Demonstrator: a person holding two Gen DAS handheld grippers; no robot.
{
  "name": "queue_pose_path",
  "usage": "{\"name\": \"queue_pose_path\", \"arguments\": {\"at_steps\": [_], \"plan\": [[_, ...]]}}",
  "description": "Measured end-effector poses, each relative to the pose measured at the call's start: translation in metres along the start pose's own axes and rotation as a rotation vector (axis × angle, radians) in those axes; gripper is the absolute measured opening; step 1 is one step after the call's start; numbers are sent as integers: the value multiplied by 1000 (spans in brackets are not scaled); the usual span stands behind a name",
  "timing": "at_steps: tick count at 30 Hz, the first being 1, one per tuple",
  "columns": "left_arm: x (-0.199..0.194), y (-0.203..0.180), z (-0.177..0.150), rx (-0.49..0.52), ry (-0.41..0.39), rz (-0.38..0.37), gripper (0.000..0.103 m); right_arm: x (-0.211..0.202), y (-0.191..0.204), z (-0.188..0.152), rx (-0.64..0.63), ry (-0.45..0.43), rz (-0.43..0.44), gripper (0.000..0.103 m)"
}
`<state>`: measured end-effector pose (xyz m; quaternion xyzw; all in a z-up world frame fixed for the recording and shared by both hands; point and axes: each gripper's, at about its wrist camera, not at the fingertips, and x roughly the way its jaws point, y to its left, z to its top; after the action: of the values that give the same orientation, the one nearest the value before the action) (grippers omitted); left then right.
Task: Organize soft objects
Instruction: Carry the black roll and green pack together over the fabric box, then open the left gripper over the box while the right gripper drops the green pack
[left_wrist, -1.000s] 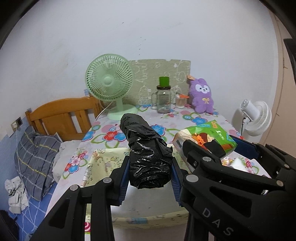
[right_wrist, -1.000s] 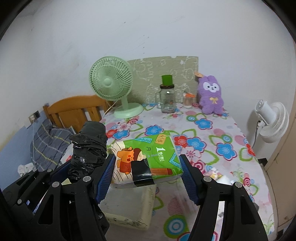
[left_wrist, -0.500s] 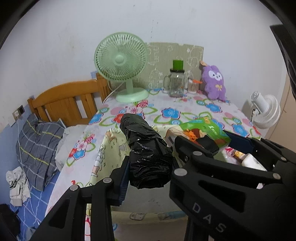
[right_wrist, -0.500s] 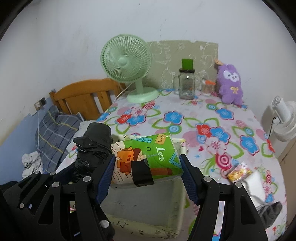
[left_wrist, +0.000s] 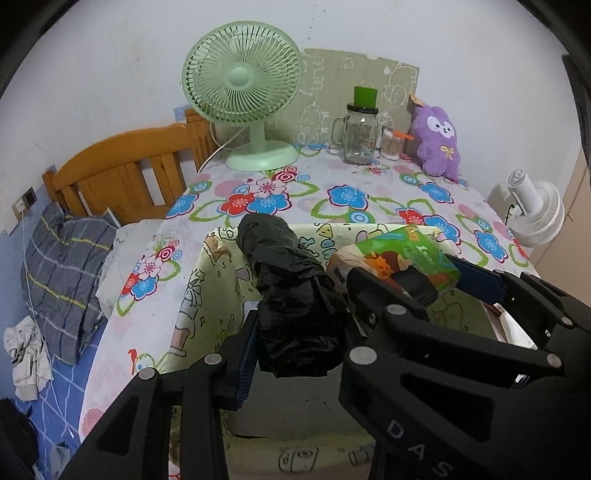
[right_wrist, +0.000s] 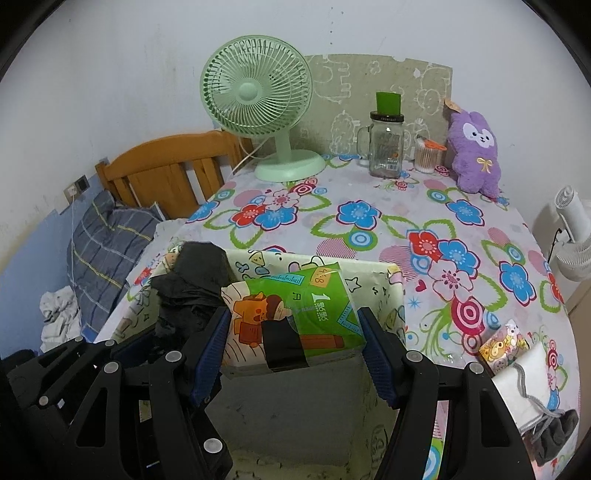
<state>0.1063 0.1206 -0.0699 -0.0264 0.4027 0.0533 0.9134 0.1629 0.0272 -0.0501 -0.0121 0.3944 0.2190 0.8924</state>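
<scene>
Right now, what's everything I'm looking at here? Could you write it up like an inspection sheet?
Surface: table under a flowered cloth, a fabric storage bin at its near edge.
Job's things: black plastic bundle and green tissue pack, both over the bin.
Clutter: green fan, glass jar, cotton swab pot, purple plush, small pouches.
Grippers: left gripper opening, bundle between its jaws; right gripper grips the pack.
Cables: fan cord trails off the table.
Surroundings: wooden headboard, plaid pillow, white fan.

wrist views angled down; sharing bin
</scene>
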Motion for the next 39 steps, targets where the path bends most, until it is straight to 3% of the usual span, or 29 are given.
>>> {"name": "queue_pose_path", "arguments": {"at_steps": [4, 9, 12, 17, 21, 39], "plan": [[5, 1, 3, -8, 26, -8, 49, 6, -1, 4, 4, 13, 7, 71], [11, 0, 1, -5, 51, 17, 71, 12, -4, 5, 9, 30, -4, 72], [14, 2, 1, -18, 63, 20, 78, 16, -7, 6, 29, 41, -3, 74], [14, 5, 2, -36, 68, 3, 87, 15, -1, 6, -4, 40, -9, 87], [10, 2, 4, -35, 56, -7, 91, 11, 1, 6, -19, 30, -20, 90], [-32, -25, 9, 4, -49, 19, 94, -35, -13, 9, -2, -39, -23, 90]]}}
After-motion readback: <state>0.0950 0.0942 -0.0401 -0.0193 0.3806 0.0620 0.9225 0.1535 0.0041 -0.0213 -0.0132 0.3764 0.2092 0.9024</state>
